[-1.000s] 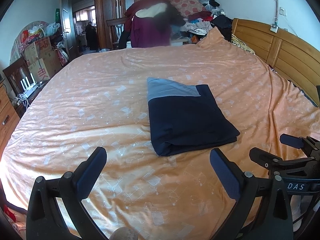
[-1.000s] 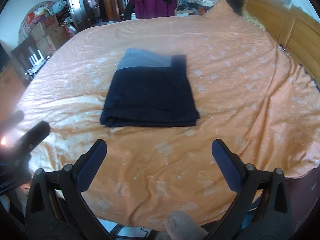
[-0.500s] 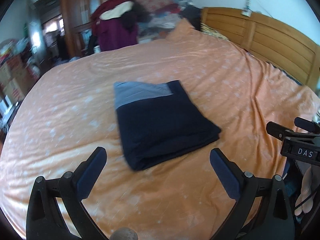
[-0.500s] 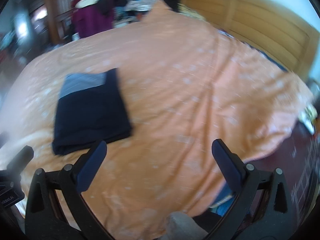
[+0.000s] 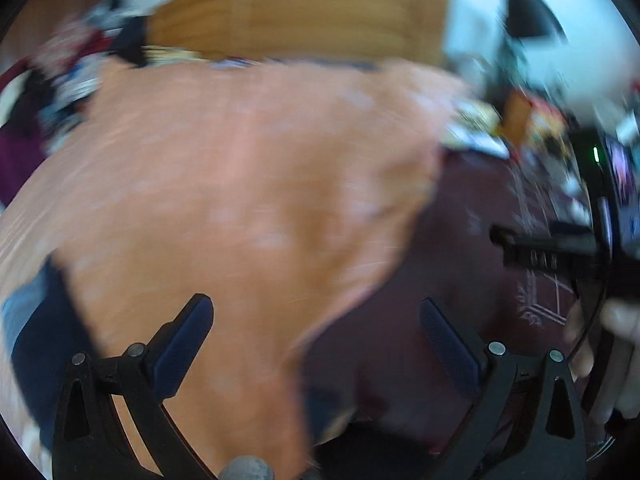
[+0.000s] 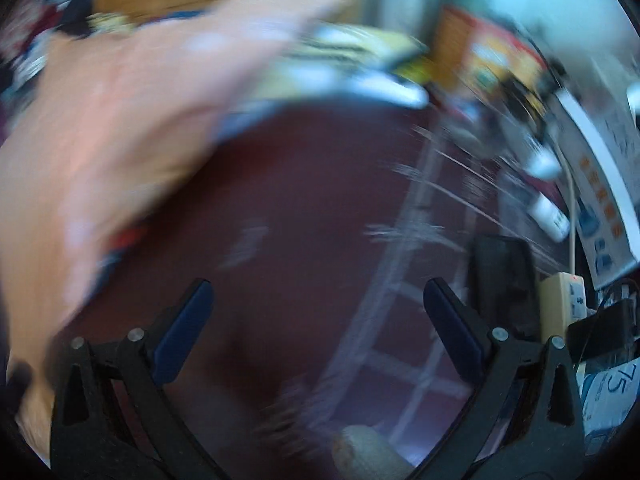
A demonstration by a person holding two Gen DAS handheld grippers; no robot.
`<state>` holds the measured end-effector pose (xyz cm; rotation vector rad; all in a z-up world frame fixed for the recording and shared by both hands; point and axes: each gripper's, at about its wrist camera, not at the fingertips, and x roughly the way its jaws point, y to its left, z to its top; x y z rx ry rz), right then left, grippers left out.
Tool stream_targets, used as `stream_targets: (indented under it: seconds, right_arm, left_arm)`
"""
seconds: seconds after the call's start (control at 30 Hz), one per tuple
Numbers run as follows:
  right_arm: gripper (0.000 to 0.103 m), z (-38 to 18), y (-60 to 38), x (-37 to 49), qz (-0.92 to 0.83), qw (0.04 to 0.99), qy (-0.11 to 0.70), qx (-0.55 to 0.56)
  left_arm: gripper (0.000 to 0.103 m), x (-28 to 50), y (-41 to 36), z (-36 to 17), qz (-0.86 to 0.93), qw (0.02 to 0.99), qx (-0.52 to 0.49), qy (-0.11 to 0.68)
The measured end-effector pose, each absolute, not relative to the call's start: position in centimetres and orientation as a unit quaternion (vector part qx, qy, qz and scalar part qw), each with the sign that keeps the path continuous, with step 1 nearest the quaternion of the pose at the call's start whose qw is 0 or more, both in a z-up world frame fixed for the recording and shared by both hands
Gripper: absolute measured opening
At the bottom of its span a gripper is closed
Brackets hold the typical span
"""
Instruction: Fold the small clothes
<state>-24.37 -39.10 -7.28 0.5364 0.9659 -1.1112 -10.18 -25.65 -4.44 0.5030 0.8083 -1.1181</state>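
The folded dark navy garment (image 5: 44, 340) with its light blue band lies on the orange bedspread (image 5: 240, 184), at the far left edge of the blurred left wrist view. My left gripper (image 5: 316, 320) is open and empty, over the corner of the bed. My right gripper (image 6: 318, 304) is open and empty too, pointed at the dark red floor (image 6: 304, 208) beside the bed. It also shows in the left wrist view as the right gripper (image 5: 548, 252) at the right, held by a hand (image 5: 616, 320). The garment is out of the right wrist view.
A wooden headboard (image 5: 304, 12) stands behind the bed. Piled clothes (image 5: 48, 80) sit at the far left. Boxes and clutter (image 6: 492, 56) line the wall to the right, with a power strip (image 6: 560, 300) and a black object (image 6: 500, 272) on the floor.
Both views have swung fast to the right, away from the folded garment toward the bed corner and floor. Both grippers stayed open and empty.
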Motion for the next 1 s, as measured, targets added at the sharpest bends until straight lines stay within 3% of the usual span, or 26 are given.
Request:
stream_targets:
  seconds: [0.3,0.57,1.0]
  right_arm:
    - [0.103,-9.8,-43.1,-25.9,-0.517,0.680,0.431,0.292]
    - [0.103,-9.7,-43.4,-26.5,-0.514,0.706,0.394,0.288]
    - [0.103,-10.0,-43.4,-26.4,-0.514,0.719,0.377,0.276]
  left_arm:
    - [0.103,-15.9,-37.1,-10.5,-0.503,0.707,0.294,0.400]
    - [0.103,-19.3,-42.0,-11.0,-0.516,0.711,0.286,0.382]
    - [0.103,-20.2,-42.1,-11.2,-0.501,0.731,0.248,0.391]
